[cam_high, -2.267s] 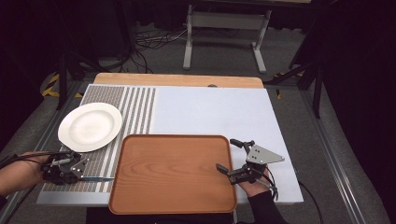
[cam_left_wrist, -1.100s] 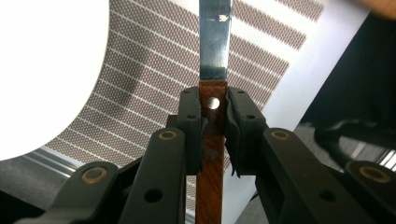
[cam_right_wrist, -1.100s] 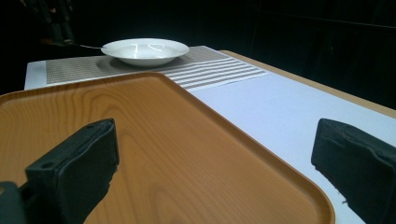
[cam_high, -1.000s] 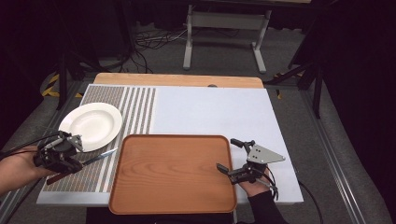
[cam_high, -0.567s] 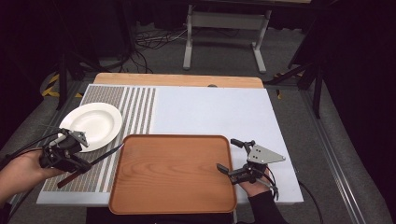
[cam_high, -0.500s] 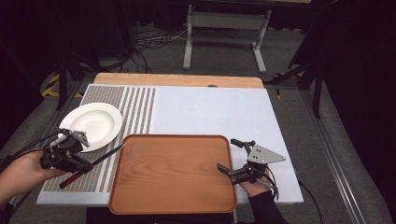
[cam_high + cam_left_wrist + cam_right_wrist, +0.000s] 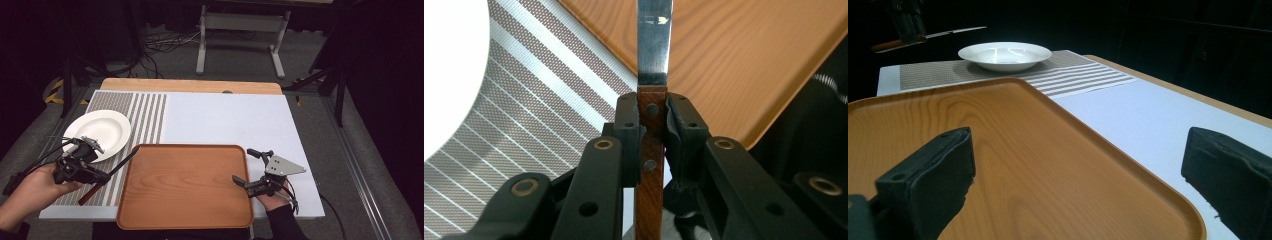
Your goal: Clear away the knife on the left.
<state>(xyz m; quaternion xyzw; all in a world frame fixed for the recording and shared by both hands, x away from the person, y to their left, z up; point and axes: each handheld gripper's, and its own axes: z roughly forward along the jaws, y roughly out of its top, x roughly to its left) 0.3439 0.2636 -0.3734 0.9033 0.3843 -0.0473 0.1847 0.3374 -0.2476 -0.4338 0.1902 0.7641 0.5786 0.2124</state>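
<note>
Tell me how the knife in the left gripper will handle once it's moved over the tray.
The knife is probably stiff: its metal blade runs straight out past the left gripper. Likely light, since the jaws pinch only the thin wooden handle near the blade. Being held at one spot, it may pivot if its tip bumps the tray.

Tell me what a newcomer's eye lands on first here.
The big wooden tray at the table's near edge dominates. At its left, the left tongs are clamped on a wooden-handled knife whose blade points toward the tray, with a white plate on the striped mat behind. The right tongs gape open at the tray's right rim.
</note>
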